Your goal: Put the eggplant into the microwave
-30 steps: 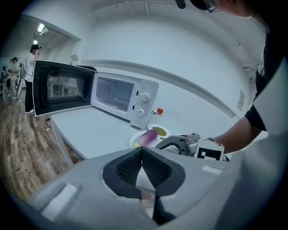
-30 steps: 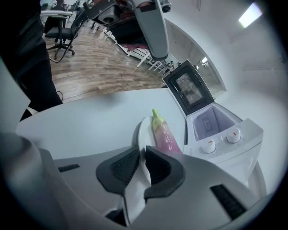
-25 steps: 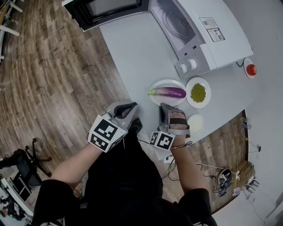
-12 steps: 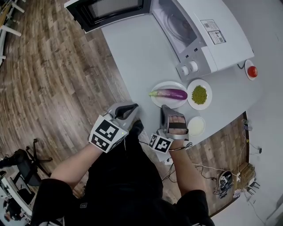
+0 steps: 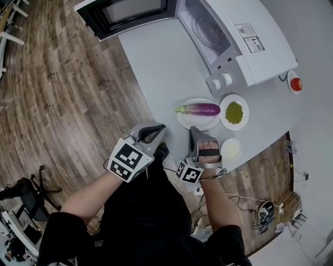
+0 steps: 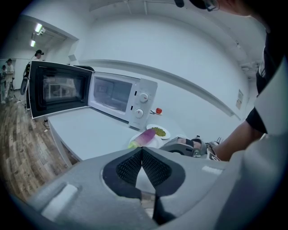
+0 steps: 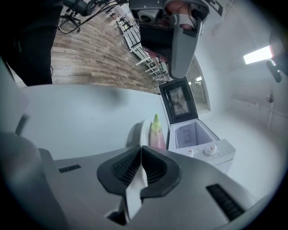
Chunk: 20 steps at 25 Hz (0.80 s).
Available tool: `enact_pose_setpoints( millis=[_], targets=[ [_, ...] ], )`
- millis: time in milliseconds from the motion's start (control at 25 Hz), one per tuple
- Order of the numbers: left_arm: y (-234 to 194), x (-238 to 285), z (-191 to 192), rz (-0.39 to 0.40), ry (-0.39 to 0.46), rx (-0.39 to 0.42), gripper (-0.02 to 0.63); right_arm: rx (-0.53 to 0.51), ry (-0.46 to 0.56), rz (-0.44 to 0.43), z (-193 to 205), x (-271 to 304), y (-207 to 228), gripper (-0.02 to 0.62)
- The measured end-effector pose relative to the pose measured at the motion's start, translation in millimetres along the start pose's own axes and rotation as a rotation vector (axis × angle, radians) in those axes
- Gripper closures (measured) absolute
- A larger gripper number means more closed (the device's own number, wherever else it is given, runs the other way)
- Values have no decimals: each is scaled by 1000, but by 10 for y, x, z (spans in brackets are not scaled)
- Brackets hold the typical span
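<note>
My left gripper and right gripper are both closed on nothing, their ribbed black pads meeting at the tips. The eggplant, long, glossy purple with a pale green stem end, lies on a round white plate just in front of the microwave. The microwave is boxy and white, and its dark-windowed door is swung open. Both grippers are farther from the microwave than the plate.
</note>
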<state>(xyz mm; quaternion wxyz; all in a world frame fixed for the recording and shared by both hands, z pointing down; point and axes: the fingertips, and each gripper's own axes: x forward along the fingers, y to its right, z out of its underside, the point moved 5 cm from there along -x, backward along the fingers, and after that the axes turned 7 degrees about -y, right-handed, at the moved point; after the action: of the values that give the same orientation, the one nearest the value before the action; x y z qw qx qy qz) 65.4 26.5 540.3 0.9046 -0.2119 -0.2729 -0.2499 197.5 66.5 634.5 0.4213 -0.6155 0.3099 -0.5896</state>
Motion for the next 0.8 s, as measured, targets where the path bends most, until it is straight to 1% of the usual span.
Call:
enact_pose_setpoints(
  millis=[360,800],
  targets=[
    [-38,17,69,-12,-20,0,598,-1,12,42,-4,-29,10,574],
    [-44,-2,2,-26,-9,6,598,-4,31,85,-19,-67,115,572]
  ],
)
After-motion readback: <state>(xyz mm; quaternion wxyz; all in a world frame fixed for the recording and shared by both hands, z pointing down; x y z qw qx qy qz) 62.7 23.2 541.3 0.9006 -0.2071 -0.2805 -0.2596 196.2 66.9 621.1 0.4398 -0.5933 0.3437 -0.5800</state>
